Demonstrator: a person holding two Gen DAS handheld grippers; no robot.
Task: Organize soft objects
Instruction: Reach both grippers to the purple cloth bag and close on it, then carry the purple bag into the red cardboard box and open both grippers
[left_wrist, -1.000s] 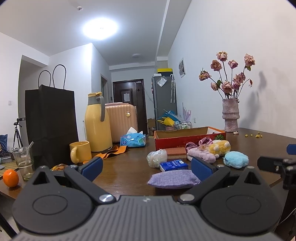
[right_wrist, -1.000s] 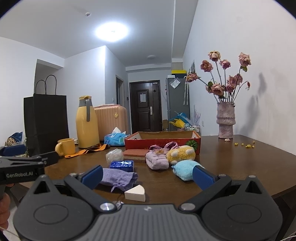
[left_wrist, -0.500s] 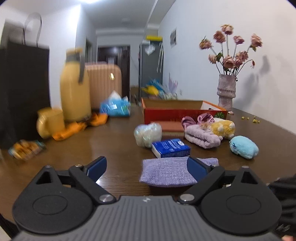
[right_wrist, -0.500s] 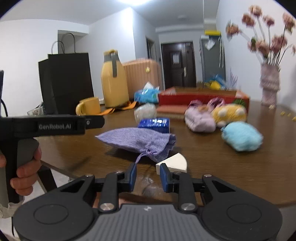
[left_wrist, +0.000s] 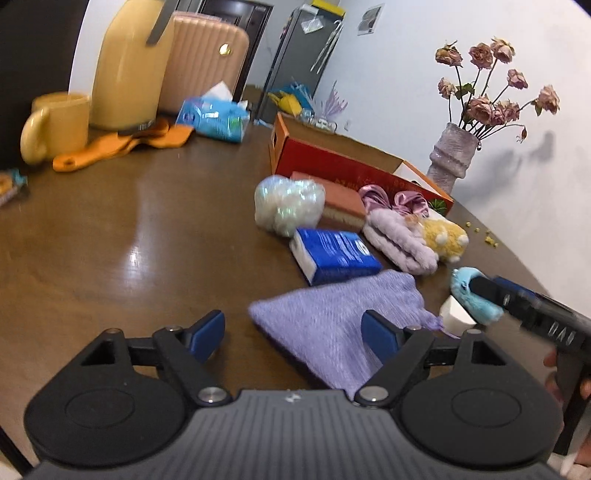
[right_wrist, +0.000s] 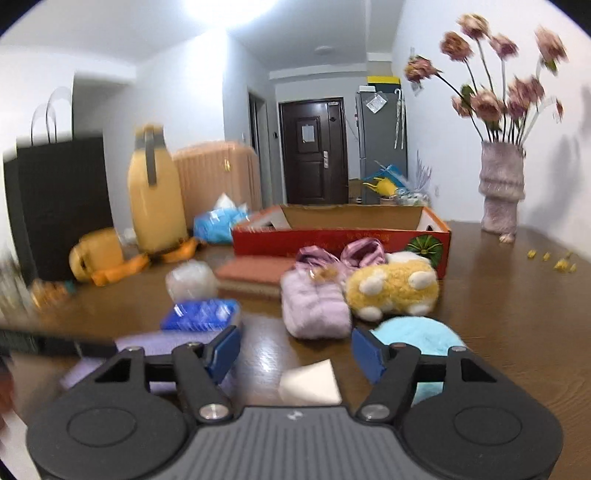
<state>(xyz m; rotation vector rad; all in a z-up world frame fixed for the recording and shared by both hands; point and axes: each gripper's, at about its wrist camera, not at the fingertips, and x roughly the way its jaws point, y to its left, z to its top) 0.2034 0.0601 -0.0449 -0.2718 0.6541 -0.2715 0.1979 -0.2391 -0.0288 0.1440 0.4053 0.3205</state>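
A purple cloth pouch lies flat at the near table edge. My left gripper hovers just over it with jaws closing; its right finger overlaps the pouch and the pads do not press it. My right gripper has jaws opening above a white foam wedge, touching nothing. Behind lie a light blue plush, a lilac plush, a yellow plush, a blue tissue pack and an open red cardboard box.
A vase of dried roses stands at the back right. At the left are a yellow jug, a yellow mug, an orange cloth and a black paper bag. A pink sponge lies before the box.
Both grippers moved in over the table and tilted down. The left jaws narrowed over the pouch. The right jaws went nearly shut, then spread again, swinging from the pouch toward the wedge.
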